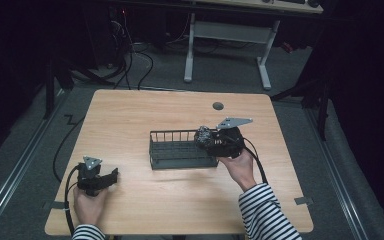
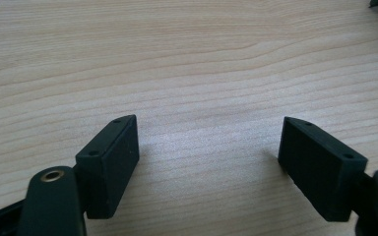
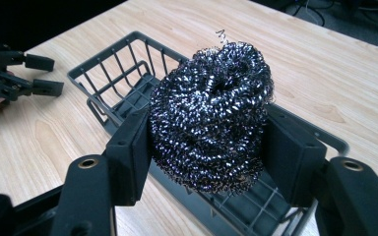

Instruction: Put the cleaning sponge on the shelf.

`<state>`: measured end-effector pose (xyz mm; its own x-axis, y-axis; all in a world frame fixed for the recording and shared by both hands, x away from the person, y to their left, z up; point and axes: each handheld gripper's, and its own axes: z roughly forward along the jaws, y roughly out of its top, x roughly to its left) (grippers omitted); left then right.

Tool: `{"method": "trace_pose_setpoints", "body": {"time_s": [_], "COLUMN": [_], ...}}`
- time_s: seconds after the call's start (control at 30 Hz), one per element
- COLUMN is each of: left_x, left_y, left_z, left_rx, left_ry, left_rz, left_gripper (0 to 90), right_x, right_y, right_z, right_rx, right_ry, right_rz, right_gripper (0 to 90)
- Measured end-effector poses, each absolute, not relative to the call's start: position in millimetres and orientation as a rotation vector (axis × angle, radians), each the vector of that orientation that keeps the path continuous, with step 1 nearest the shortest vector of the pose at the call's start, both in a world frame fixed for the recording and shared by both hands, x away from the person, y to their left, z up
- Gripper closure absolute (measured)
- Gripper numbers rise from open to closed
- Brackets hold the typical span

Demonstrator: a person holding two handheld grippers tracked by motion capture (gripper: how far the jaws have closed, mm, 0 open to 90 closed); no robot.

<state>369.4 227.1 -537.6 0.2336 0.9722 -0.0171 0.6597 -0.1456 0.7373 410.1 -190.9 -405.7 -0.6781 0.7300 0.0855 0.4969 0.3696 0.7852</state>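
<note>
While my right gripper (image 3: 209,147) clamps the scourer (image 3: 210,113) over the basket's (image 1: 180,150) 3 o'clock end | my left gripper (image 2: 209,162) gapes empty at the table's (image 1: 145,200) 8 o'clock

- Steel-wool scourer (image 3: 209,113) — a round ball of coiled, shiny dark wire with a dimple at its top and one loose curl sticking up. It sits at the centre of the right gripper view, pinched from both sides and held above the basket's near end; in the high view it is a small speckled lump just right of centre.
- Wire basket (image 1: 180,156) — dark grey, oblong, open-topped, standing upright on the table at the middle of the high view.
</note>
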Motion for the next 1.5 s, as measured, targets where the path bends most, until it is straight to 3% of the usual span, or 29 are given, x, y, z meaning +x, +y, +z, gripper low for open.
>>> {"method": "trace_pose_setpoints", "body": {"time_s": [1.5], "left_x": [369.1], "left_y": [226.6], "left_z": [-537.5], "left_rx": [1.887], "left_ry": [1.488], "left_rz": [0.637], "left_gripper": [24.1], "right_x": [450.9], "right_y": [-156.9], "right_z": [-448.6], "right_rx": [1.244], "right_ry": [2.505], "right_rz": [0.995], "right_gripper": [38.0]}}
